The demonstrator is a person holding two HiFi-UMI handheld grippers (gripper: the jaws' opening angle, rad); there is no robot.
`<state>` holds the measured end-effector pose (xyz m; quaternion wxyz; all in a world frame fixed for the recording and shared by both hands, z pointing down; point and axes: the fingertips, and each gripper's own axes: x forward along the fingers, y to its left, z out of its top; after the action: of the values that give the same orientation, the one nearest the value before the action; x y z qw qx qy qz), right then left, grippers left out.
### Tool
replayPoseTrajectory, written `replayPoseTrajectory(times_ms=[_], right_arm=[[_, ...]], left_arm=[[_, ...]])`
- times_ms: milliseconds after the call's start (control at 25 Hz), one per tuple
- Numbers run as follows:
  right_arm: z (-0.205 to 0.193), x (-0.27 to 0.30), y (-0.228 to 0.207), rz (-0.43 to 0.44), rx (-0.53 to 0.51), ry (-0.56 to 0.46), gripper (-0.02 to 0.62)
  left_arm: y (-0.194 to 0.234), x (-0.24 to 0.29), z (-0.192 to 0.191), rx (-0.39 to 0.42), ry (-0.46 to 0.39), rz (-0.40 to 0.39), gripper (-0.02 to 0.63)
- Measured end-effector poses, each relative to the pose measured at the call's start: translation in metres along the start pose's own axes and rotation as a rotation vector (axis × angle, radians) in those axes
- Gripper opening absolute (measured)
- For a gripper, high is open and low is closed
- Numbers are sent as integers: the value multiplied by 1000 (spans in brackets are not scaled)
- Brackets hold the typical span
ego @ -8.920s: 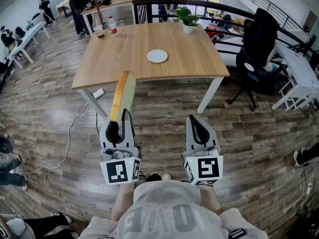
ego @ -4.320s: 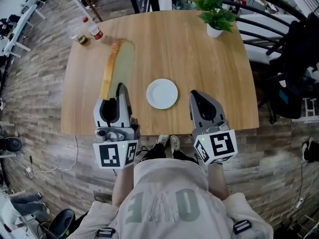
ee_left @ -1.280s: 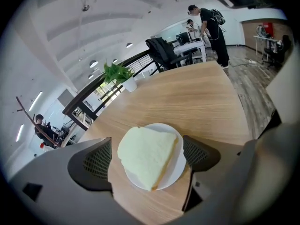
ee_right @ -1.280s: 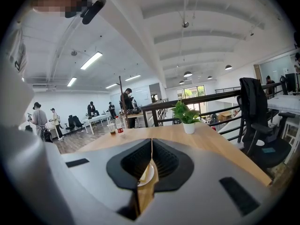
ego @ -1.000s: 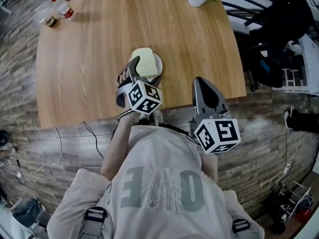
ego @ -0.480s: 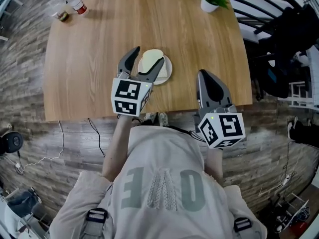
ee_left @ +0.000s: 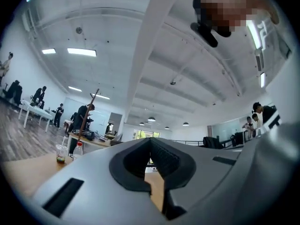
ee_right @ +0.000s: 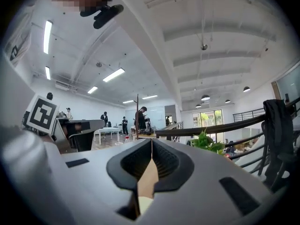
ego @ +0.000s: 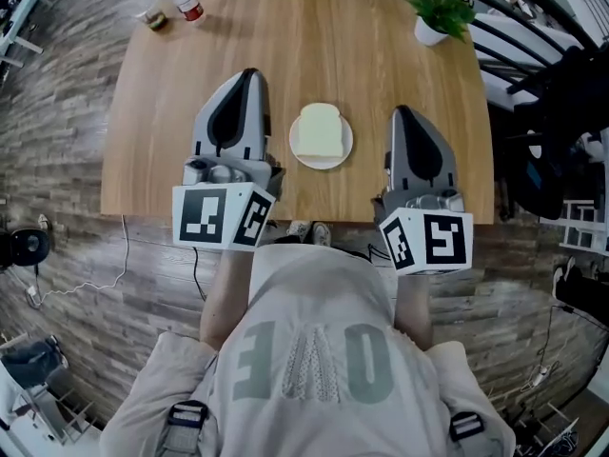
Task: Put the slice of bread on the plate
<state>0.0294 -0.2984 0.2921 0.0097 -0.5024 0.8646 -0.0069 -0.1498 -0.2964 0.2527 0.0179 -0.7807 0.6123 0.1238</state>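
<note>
**Q:** Head view. Where's the slice of bread [ego: 319, 129]?

**A:** Flat on the plate [ego: 295, 149], approx. centred. The plate sits on the table [ego: 333, 46] between the two tools: just right of the left gripper [ego: 249, 76], just left of the right gripper [ego: 404, 114], level w/ their jaws and touching neither.

**Q:** Jaw state?

**A:** Left gripper view: jaws pressed together, nothing pinched, w/ only a strip of tabletop showing through the slot behind the tips. Right gripper view: same, pads meet along one line and hold nothing.

**Q:** What do the views not share?

**A:** Bread and plate show in the head view only. Both gripper cams point roughly level, so they show mostly ceiling and room. The left gripper view adds a cup [ee_left: 60, 154] and a bottle [ee_left: 78, 149] ahead-left of its tips, plus people at desks beyond. The right gripper view adds a potted plant [ee_right: 206, 142] ahead-right of its tips, a dark railing [ee_right: 211, 128] behind it, and to its left the left gripper's marker cube [ee_right: 42, 113].
</note>
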Motion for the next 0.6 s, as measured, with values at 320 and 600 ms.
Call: replayPoseTrajectory(times_ms=[320, 600], right_arm=[[7, 4, 21, 34, -29, -40, 17], [6, 2, 27, 42, -20, -41, 17]], left_arm=[[16, -16, 20, 79, -16, 68, 8], [21, -20, 36, 193, -36, 98, 9]])
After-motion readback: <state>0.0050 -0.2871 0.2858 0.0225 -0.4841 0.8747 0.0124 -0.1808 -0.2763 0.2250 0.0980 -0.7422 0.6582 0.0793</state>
